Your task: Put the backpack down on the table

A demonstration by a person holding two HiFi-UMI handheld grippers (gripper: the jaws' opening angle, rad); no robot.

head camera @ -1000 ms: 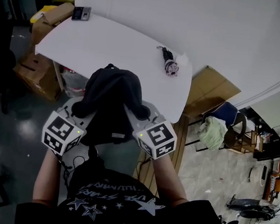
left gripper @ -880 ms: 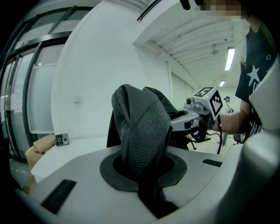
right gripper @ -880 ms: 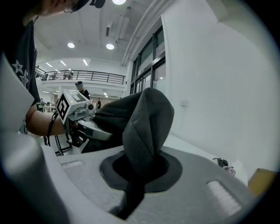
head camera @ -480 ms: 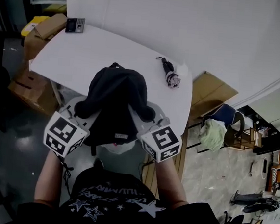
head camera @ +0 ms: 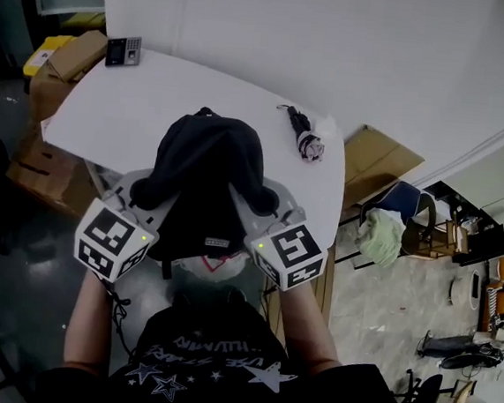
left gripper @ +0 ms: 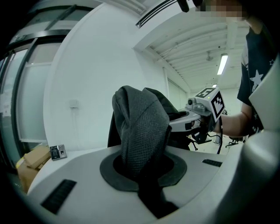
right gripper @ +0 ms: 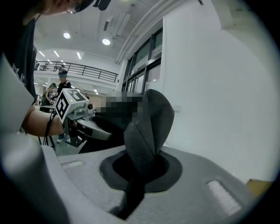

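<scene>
A black backpack hangs in the air between my two grippers, its top over the near edge of the white table. My left gripper is shut on one padded shoulder strap, which rises as a loop from between its jaws. On the other strap my right gripper is shut in the same way. In the left gripper view the right gripper shows beyond the bag; in the right gripper view the left gripper shows likewise.
A dark folded umbrella lies on the table near its right end. A small dark device sits at the far left corner. Cardboard boxes stand left of the table, a flat board leans at its right, with chairs and clutter beyond.
Both grippers have carried the backpack forward and slightly up, so more of it now overlaps the table's near edge. Both stay shut on the straps.
</scene>
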